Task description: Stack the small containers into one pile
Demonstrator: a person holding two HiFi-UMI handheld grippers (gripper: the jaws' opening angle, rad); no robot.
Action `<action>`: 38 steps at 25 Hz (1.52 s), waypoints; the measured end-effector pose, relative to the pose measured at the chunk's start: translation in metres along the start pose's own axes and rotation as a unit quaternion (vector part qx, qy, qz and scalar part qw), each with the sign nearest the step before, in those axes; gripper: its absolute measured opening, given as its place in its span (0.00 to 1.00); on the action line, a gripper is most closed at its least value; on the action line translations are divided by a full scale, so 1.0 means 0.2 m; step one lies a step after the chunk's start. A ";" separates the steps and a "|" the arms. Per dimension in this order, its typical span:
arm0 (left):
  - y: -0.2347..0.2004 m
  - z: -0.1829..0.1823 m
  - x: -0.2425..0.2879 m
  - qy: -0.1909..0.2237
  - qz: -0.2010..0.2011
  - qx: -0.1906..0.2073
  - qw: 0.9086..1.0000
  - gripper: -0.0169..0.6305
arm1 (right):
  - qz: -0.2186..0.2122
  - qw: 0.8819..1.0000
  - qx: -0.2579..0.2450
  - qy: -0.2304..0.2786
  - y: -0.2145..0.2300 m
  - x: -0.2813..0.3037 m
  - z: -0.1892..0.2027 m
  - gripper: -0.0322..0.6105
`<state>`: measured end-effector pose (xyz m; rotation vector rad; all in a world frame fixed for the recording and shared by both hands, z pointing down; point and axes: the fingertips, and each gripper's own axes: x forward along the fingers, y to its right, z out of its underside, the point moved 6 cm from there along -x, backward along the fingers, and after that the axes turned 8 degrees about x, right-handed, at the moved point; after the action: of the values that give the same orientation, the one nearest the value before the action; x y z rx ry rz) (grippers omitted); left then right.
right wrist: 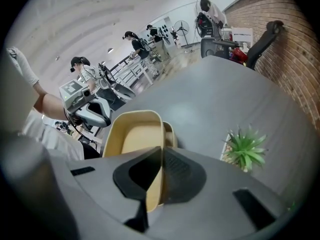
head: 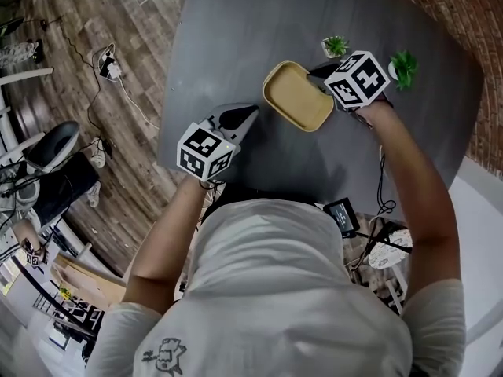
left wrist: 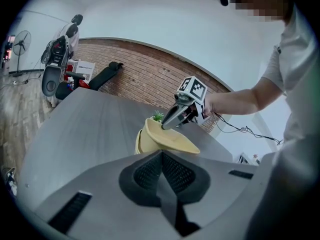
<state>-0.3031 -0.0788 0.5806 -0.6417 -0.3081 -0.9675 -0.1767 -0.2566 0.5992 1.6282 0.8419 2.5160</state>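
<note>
Seating the held container: what do I check first?
— Confirm the grip. Your right gripper is clamped on the side wall of the held container, one jaw inside and one outside. It hangs tilted just above the table, with a second container partly beneath it.
— How do I nest it cleanly?
— By my reading, alignment is the critical point. Level the held container so its long sides run parallel to those of the second container, then bring it straight down. Do not release while one end rides high; a tilted piece is likely to wedge on the rim below.
— And my left gripper?
— Its jaws are closed on nothing. It hovers near the two pieces, apart from both. Use it, if needed, to steady the second container against sliding. Keep clear of the potted plant standing near the pile.
</note>
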 end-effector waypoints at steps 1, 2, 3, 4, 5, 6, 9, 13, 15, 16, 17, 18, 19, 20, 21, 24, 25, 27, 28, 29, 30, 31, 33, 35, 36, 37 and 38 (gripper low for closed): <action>0.00 0.00 0.00 0.000 0.000 -0.001 1.000 0.04 | 0.000 1.000 -0.002 -0.002 0.00 0.01 0.00 0.08; 0.00 0.01 0.00 0.000 -0.001 -0.002 1.000 0.04 | 0.000 1.000 -0.003 -0.004 0.00 0.01 0.00 0.08; 0.00 0.01 0.00 0.000 -0.001 -0.002 1.000 0.04 | 0.000 1.000 -0.004 -0.007 0.00 0.01 0.00 0.08; -0.01 0.01 0.00 -0.001 0.000 -0.002 1.000 0.04 | 0.000 1.000 -0.004 -0.009 0.00 0.02 0.00 0.08; -0.01 0.01 0.00 -0.001 0.000 -0.003 1.000 0.04 | 0.000 1.000 -0.004 -0.011 0.00 0.02 -0.01 0.08; -0.01 0.01 0.01 -0.001 0.001 -0.003 1.000 0.04 | 0.000 1.000 -0.005 -0.012 0.00 0.02 -0.01 0.08; -0.02 0.01 0.01 0.000 0.001 -0.004 1.000 0.04 | 0.002 1.000 -0.006 -0.015 0.01 0.02 -0.02 0.08; -0.03 0.00 0.03 0.001 0.003 -0.002 1.000 0.04 | 0.004 1.000 -0.006 -0.020 0.02 0.02 -0.02 0.08; -0.03 0.00 0.03 0.002 0.004 -0.003 1.000 0.04 | 0.004 1.000 -0.004 -0.023 0.02 0.03 -0.01 0.08; -0.03 0.00 0.03 0.003 0.004 -0.003 1.000 0.04 | 0.004 1.000 -0.004 -0.024 0.02 0.03 -0.01 0.08; -0.03 0.00 0.03 0.003 0.004 -0.004 1.000 0.04 | 0.004 1.000 -0.003 -0.024 0.02 0.04 0.00 0.08; -0.03 0.00 0.03 0.003 0.004 -0.004 1.000 0.04 | 0.004 1.000 -0.002 -0.025 0.02 0.04 0.00 0.08; -0.03 0.00 0.04 0.003 0.004 -0.004 1.000 0.04 | 0.005 1.000 -0.001 -0.025 0.03 0.05 0.01 0.08; -0.03 0.00 0.04 0.002 0.004 -0.004 1.000 0.04 | 0.006 1.000 -0.001 -0.026 0.03 0.06 0.01 0.08; -0.03 0.00 0.04 0.002 0.004 -0.005 1.000 0.04 | 0.007 1.000 -0.001 -0.026 0.03 0.06 0.02 0.08; -0.02 0.00 0.04 0.002 0.002 -0.006 1.000 0.04 | 0.010 1.000 -0.001 -0.024 0.04 0.07 0.02 0.08; -0.02 0.01 0.03 0.002 0.001 -0.007 1.000 0.04 | 0.011 1.000 -0.001 -0.022 0.04 0.07 0.02 0.08; -0.02 0.01 0.03 0.002 0.000 -0.008 1.000 0.04 | 0.013 1.000 -0.002 -0.020 0.03 0.08 0.02 0.10; -0.03 0.01 0.03 0.002 0.000 -0.009 1.000 0.04 | 0.014 1.000 -0.002 -0.019 0.03 0.08 0.02 0.11; -0.03 0.01 0.03 0.003 0.000 -0.010 1.000 0.04 | 0.016 1.000 -0.002 -0.019 0.03 0.08 0.02 0.12; -0.03 0.01 0.02 0.003 0.000 -0.009 1.000 0.04 | 0.018 1.000 -0.002 -0.018 0.03 0.08 0.02 0.14; -0.03 0.00 0.02 0.003 0.000 -0.008 1.000 0.04 | 0.020 1.000 -0.002 -0.017 0.03 0.08 0.02 0.15; -0.03 -0.01 0.01 0.004 0.000 -0.006 1.000 0.04 | 0.027 1.000 -0.004 -0.014 0.02 0.07 0.01 0.19; -0.02 -0.02 0.00 0.006 0.000 -0.002 1.000 0.04 | 0.035 0.999 -0.005 -0.008 0.01 0.05 0.01 0.20; -0.01 -0.03 -0.01 0.007 0.000 0.000 1.000 0.04 | 0.039 0.999 -0.006 -0.003 0.00 0.04 0.01 0.21; 0.00 -0.03 -0.01 0.008 0.000 0.003 1.000 0.04 | 0.042 0.999 -0.007 0.002 -0.01 0.02 0.01 0.21; 0.01 -0.04 -0.02 0.010 0.001 0.007 1.000 0.04 | 0.045 0.999 -0.007 0.008 -0.02 0.01 0.01 0.22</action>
<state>-0.3049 -0.0806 0.5713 -0.6203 -0.2966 -0.9688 -0.1760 -0.2524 0.5996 1.6805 0.7666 2.5929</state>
